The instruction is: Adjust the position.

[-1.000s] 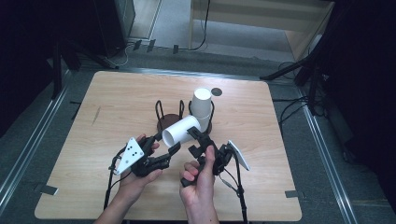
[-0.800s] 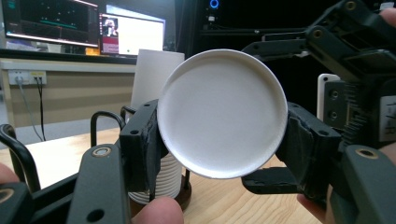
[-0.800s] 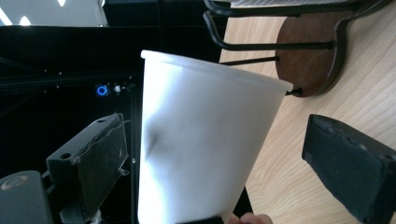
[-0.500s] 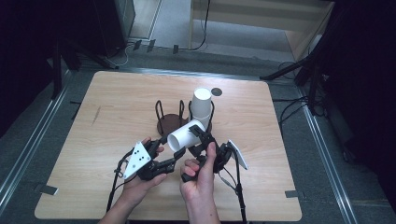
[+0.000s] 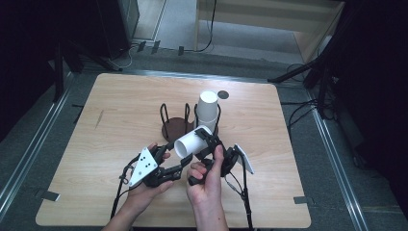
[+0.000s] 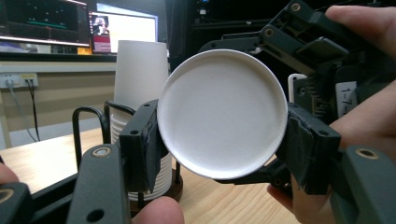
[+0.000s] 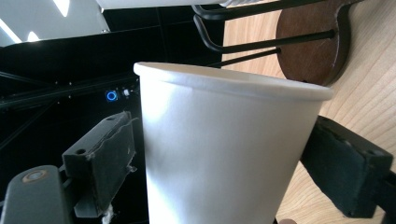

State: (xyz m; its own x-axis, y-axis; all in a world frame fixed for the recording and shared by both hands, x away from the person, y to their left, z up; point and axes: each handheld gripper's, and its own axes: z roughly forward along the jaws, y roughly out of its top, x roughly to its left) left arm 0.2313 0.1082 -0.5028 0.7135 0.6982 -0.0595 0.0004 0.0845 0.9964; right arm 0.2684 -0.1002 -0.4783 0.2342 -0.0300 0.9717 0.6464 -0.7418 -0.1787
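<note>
Since a second ago the loose paper cup (image 5: 192,142) has swung from lying level to tilted, base toward the person, and the left tongs (image 5: 179,162) have come up onto it. One loose cup, held in the air above the bench (image 5: 110,120), just in front of the holder.

Left tongs clenched on its base: in the left gripper view both pads (image 6: 144,144) press the round bottom (image 6: 222,114).

Right tongs (image 5: 206,139) straddle the cup body, jaws just been closing, cup between them. In the right gripper view the left pad (image 7: 100,156) stands clear of the wall, so not gripping.

One wire cup holder (image 5: 175,126), two bays. One stack of cups (image 5: 207,109) in its right bay.
</note>
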